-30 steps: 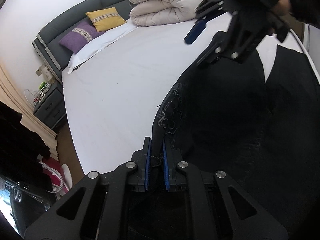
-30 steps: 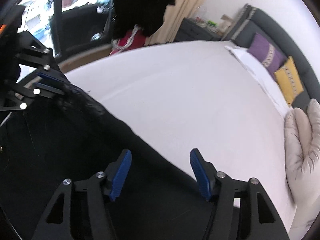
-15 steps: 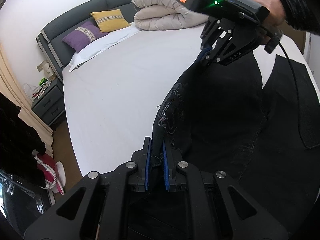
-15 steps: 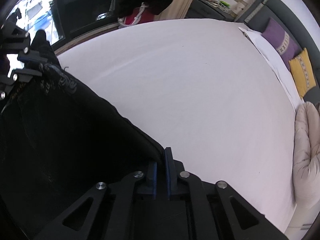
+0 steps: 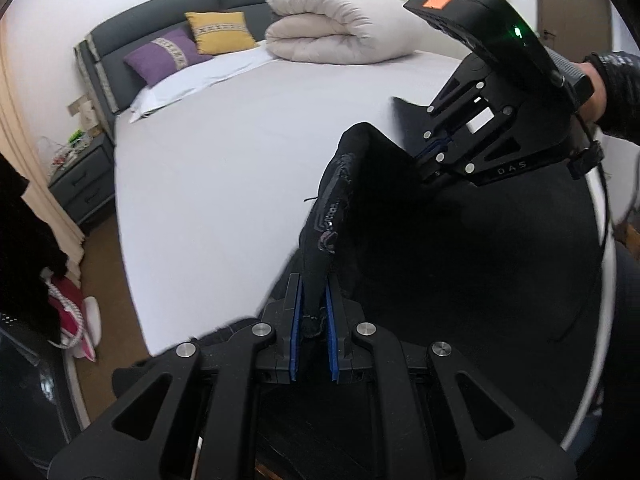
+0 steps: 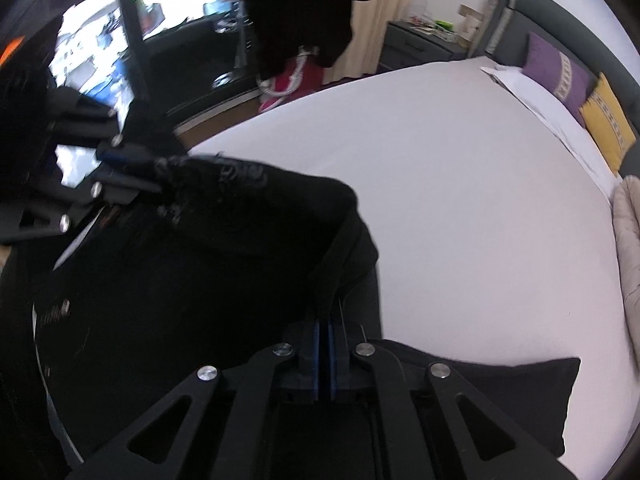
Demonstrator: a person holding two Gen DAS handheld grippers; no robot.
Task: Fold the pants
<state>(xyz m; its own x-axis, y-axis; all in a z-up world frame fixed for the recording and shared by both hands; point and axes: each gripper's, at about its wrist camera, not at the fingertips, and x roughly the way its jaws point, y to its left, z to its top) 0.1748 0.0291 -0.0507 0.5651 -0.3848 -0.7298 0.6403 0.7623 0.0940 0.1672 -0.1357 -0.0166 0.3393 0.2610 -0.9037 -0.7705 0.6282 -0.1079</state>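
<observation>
The black pants [image 5: 460, 248] hang over the near right part of the white bed [image 5: 240, 152]. The left tool [image 5: 312, 320] pinches one end of the raised top edge, its blue pads pressed onto the cloth. The right tool [image 6: 325, 356] pinches the other end the same way. The edge between them runs near to far in the left view, a bit slack. Both tools sit on the right side of the bed, so I think the fold should swing left, over the bare sheet.
</observation>
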